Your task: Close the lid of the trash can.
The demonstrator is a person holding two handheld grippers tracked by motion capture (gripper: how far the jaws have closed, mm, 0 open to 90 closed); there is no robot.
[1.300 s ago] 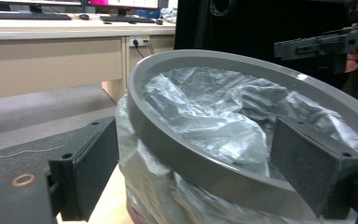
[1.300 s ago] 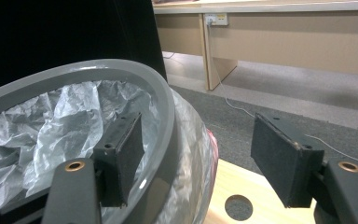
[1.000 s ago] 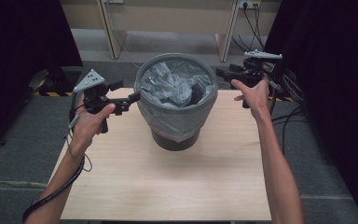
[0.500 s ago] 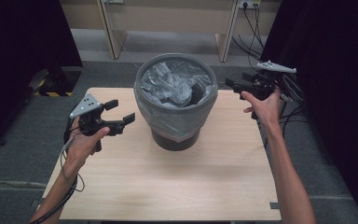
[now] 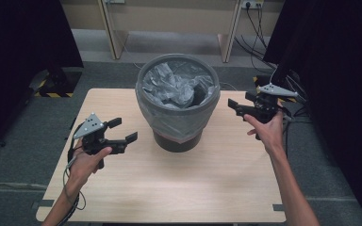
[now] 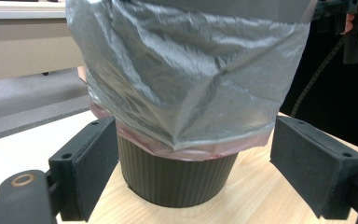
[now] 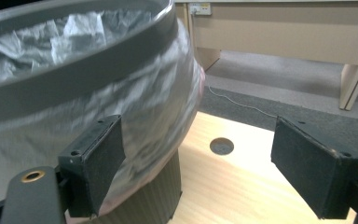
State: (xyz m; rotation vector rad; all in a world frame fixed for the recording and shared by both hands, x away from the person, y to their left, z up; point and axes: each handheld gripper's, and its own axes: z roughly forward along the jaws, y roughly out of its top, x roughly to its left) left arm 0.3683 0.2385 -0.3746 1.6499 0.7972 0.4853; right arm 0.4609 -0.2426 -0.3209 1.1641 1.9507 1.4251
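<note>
A dark ribbed bin [image 5: 176, 106] stands at the table's middle back. A grey plastic bag [image 5: 176, 84] lines it, folded over the rim and hanging down the outside [image 6: 191, 79]. My left gripper [image 5: 124, 130] is low over the table to the bin's left, open and pointing at the bin, with nothing between its pads [image 6: 95, 168]. My right gripper [image 5: 234, 106] hovers to the right of the bin near rim height. Its jaws have just been opening and stand wide, holding nothing. In the right gripper view its left pad [image 7: 100, 163] is close beside the hanging bag.
The wooden table [image 5: 169, 188] has bare room in front of the bin and a round cable hole [image 7: 222, 146] near its right side. Desk legs [image 5: 113, 28] and floor cables [image 5: 264, 33] lie beyond the far edge. Dark curtains flank both sides.
Both grippers have drawn away from the bin's rim. The left one sank toward the table and came nearer the person; the right one moved outward and lower. The right jaws stand wider.
</note>
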